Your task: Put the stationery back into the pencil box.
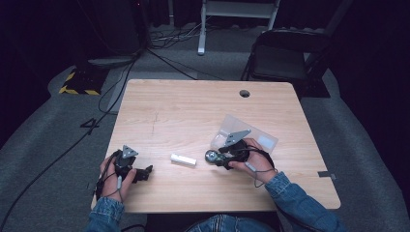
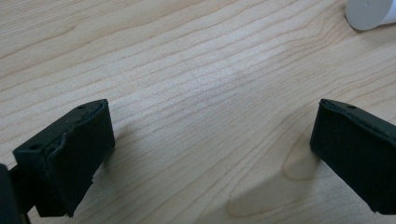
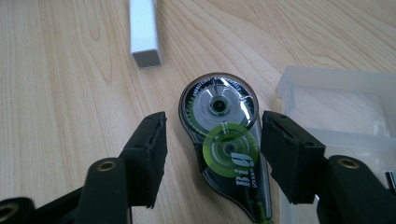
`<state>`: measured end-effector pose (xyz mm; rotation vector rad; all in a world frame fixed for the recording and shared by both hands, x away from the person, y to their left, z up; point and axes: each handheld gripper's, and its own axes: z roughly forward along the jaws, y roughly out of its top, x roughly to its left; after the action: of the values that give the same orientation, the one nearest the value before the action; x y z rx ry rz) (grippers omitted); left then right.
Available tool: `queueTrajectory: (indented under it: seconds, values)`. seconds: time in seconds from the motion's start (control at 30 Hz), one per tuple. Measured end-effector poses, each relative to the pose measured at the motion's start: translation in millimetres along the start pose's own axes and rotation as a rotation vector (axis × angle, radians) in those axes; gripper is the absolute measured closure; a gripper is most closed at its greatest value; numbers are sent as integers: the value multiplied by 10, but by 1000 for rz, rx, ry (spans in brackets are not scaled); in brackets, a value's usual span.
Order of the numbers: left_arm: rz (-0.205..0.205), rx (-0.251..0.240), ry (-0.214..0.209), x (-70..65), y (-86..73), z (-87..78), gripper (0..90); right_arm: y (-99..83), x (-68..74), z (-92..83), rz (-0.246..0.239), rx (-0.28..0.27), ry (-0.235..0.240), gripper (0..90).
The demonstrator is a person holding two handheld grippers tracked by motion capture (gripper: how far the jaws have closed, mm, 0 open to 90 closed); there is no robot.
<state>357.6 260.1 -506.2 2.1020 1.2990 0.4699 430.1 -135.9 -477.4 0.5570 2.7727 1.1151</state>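
A correction-tape dispenser [image 3: 222, 144], clear with a green reel, lies flat on the wooden table [image 1: 183, 106]. My right gripper [image 3: 212, 135] stands open around it. The left pad is clearly apart from the dispenser and the right pad is close beside it. In the high view the dispenser [image 1: 211, 155] sits at the tip of the right gripper [image 1: 217, 155]. A white rectangular stick [image 1: 183, 159] lies to its left, seen end-on [image 3: 144, 32] ahead of the right jaws. My left gripper [image 1: 146, 170] rests low at the near left, open [image 2: 210, 126], with bare wood between its jaws.
A clear plastic box [image 1: 254, 133] lies open just behind the right hand, its rim [image 3: 336, 77] beside the right jaw. A cable hole [image 1: 244, 93] is near the table's far edge. A black chair [image 1: 285, 53] and floor cables [image 1: 116, 92] stand beyond the table.
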Motion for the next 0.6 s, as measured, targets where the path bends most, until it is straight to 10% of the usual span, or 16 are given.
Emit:
queueTrajectory:
  seconds: [0.6]
  values:
    - [0,1,1,0,0,-1,0,-1,47,27,-12,5,-41,393]
